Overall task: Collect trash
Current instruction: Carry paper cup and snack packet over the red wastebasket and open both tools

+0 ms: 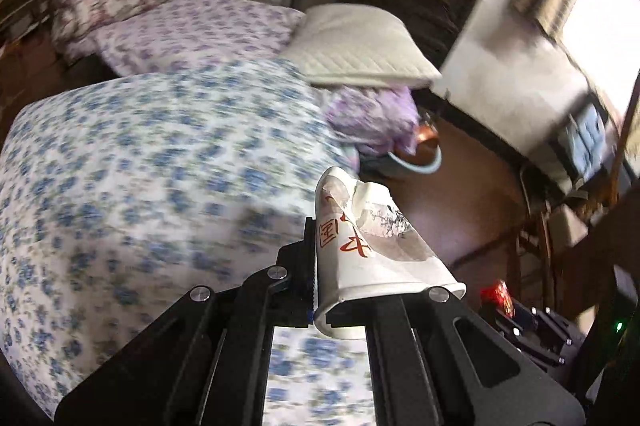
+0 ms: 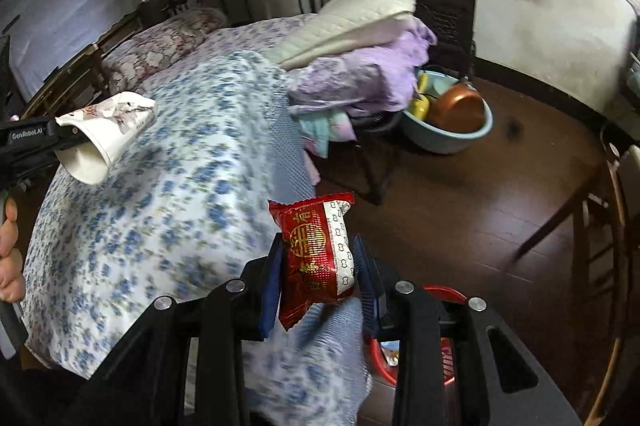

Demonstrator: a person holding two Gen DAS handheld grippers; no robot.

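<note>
My left gripper [image 1: 360, 258] is shut on a crushed white paper cup [image 1: 368, 246] with red characters and an ink drawing, held above the bed's edge. The cup in that gripper also shows in the right wrist view [image 2: 106, 134] at the left. My right gripper [image 2: 318, 262] is shut on a red snack wrapper [image 2: 316, 254] with gold print and a white side. It holds the wrapper over the corner of the blue-flowered quilt [image 2: 160, 210]. A red basket [image 2: 444, 338] shows on the floor below the right gripper, partly hidden by its frame.
The bed carries purple-flowered bedding [image 1: 200, 26], a cream cushion [image 1: 360, 42] and a pile of lilac cloth [image 2: 360, 74]. A pale blue basin [image 2: 452, 130] with a copper pot sits on a dark stool. Dark wooden floor [image 2: 480, 218] lies to the right, with a chair [image 2: 600, 226].
</note>
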